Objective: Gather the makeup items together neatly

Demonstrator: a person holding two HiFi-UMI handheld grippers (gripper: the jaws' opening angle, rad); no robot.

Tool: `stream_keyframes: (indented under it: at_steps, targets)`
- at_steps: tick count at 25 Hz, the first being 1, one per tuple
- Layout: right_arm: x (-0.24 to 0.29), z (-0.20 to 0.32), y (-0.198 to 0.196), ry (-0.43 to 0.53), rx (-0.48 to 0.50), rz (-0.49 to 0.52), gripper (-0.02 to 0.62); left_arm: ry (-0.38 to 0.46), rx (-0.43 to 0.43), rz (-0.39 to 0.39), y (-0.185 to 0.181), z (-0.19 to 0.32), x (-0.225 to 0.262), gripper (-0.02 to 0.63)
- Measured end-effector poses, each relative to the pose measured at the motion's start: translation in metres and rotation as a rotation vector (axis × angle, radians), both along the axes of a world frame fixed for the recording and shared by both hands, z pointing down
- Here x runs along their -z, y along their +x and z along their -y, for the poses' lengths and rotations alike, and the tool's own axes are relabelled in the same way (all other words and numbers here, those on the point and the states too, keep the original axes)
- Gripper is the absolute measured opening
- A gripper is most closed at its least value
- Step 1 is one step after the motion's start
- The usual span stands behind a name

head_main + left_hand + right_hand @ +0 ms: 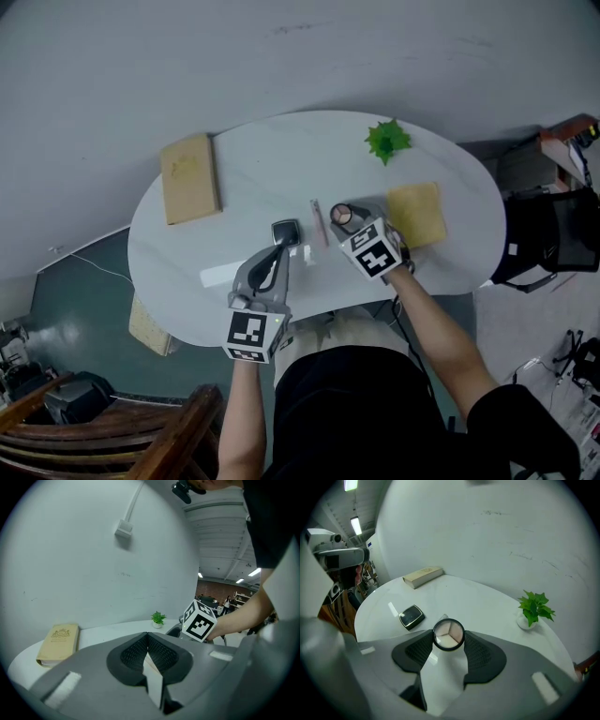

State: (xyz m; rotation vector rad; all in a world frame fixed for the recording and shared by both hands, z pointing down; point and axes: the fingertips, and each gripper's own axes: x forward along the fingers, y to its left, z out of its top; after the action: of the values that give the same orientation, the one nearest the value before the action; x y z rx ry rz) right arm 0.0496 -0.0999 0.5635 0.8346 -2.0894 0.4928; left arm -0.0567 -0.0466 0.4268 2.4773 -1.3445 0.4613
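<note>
A round compact (448,634) with pale powder pans sits between the pads of my right gripper (448,639), whose jaws are shut on its rim. In the head view this compact (341,214) is at the right gripper (350,224), just above the white table (253,159). A thin pink stick (319,222) lies immediately left of it. Further left a black square compact (286,232) lies flat, also seen from the right gripper (411,617). My left gripper (279,251) points at it from just behind; its jaws (147,641) are shut with nothing between them.
A tan book (189,176) lies at the table's far left, and another tan book (417,214) lies right of my right gripper. A small green plant (387,141) stands at the back right. A grey wall lies beyond the table; wooden furniture (112,441) is at lower left.
</note>
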Motion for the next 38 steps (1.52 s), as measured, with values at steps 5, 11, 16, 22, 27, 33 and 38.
stream_keyframes:
  at_steps: [5,11,16,22,27,33,38]
  targets:
    - [-0.015,-0.006,0.003,-0.010,0.006,-0.012,0.221,-0.013,0.004,0.005,0.002,-0.005,-0.003,-0.003]
    - [-0.031,-0.014,0.009,-0.028,0.008,-0.039,0.221,-0.026,0.015,0.012,0.003,-0.011,-0.007,-0.003]
    - [-0.042,-0.018,0.014,-0.042,0.003,-0.059,0.221,-0.034,0.022,0.019,0.003,-0.016,-0.010,-0.003]
    - [-0.052,-0.020,0.017,-0.041,-0.009,-0.070,0.221,-0.041,0.018,0.030,0.003,-0.021,-0.013,-0.003]
    - [-0.055,-0.021,0.017,-0.029,-0.012,-0.060,0.221,-0.045,0.013,0.036,0.004,-0.023,-0.015,-0.003]
    - [-0.054,-0.021,0.017,-0.020,-0.013,-0.058,0.221,-0.044,0.010,0.039,0.004,-0.026,-0.015,-0.003]
    - [-0.055,-0.020,0.017,-0.021,-0.013,-0.050,0.221,-0.039,0.011,0.038,0.006,-0.029,-0.014,-0.003]
